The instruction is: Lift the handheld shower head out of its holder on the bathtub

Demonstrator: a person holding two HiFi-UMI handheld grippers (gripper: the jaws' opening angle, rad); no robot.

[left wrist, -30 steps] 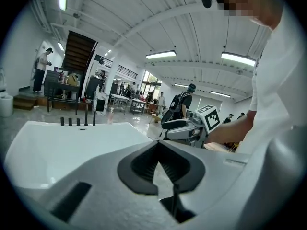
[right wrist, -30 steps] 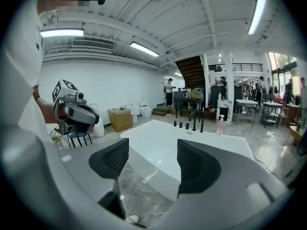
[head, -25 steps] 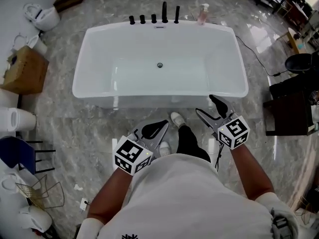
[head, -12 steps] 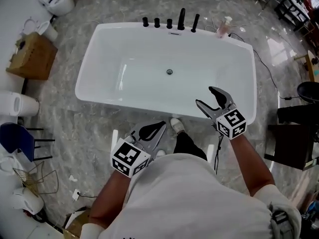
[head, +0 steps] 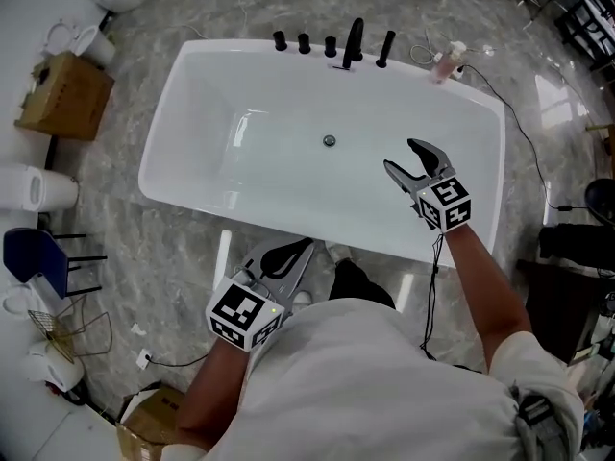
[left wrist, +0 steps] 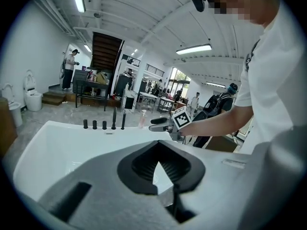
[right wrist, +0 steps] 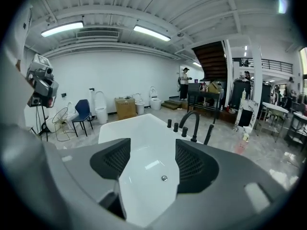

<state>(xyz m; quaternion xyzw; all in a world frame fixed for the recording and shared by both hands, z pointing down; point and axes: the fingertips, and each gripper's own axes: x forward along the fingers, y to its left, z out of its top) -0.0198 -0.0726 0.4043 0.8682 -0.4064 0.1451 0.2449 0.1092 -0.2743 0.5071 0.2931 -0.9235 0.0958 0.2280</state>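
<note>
The white bathtub (head: 173, 176) carries a row of black fittings on its far rim: three knobs, a curved spout (head: 354, 38) and, rightmost, the upright handheld shower head (head: 386, 49) in its holder. This slim black rod also shows as the shower head (right wrist: 209, 133) and the shower head (left wrist: 123, 120). My right gripper (head: 404, 161) hovers over the tub's right half, well short of the fittings. It is open, its jaws have just been closing a little, and nothing is between them. My left gripper (head: 288, 254) hangs at the tub's near rim, shut and empty.
A pink bottle (head: 444, 65) stands on the far right corner of the rim, with a cable trailing past it. A cardboard box (head: 62, 94), toilets and a blue chair (head: 34, 257) line the left. Dark furniture (head: 577, 248) stands at the right.
Both grippers have moved forward toward the tub. The right one crossed the near rim and now sits over the basin. The left one came up to the near rim.
</note>
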